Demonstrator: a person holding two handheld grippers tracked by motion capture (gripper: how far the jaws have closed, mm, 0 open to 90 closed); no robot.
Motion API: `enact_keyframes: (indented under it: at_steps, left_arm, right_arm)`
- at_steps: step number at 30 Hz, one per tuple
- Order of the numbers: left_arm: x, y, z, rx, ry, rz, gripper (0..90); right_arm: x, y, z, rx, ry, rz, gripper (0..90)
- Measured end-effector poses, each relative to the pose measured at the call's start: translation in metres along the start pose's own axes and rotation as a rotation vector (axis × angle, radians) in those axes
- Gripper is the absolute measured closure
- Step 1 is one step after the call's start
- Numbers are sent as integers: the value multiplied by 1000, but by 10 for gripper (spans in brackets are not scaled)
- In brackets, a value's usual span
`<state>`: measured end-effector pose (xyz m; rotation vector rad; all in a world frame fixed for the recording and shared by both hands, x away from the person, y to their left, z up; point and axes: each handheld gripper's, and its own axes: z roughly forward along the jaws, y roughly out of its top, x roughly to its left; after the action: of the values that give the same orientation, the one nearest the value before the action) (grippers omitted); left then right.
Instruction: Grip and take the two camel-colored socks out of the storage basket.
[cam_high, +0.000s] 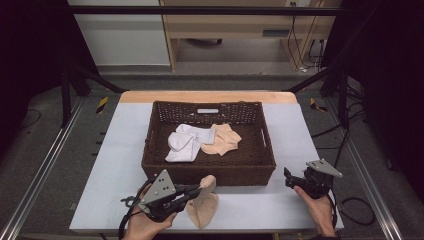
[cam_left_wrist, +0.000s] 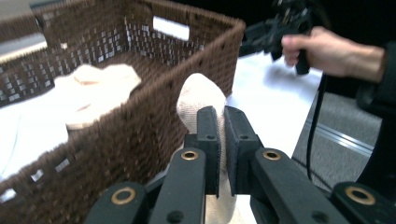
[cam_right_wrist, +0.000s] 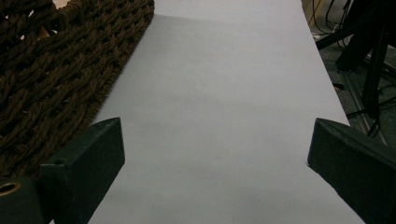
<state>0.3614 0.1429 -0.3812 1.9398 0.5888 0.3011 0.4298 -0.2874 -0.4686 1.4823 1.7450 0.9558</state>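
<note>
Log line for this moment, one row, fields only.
left tool: shut on beige sock, just outside basket front wall | right tool: open, holding nothing, over table | basket: white sock, peach sock

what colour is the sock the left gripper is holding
Pale beige, a peachy cream. The sock clamped in the left gripper shows best in the high view.
</note>
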Motion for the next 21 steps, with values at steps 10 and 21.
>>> enact_keyframes:
  at_steps: [10,21]
  left_arm:
    - [12,-38,28,137,23,-41,848]
    - [19,-56,44,185,41,-62,840]
  right_arm:
    - [0,0,0,1,0,-1,42]
    - [1,0,2,11,-4,-7,42]
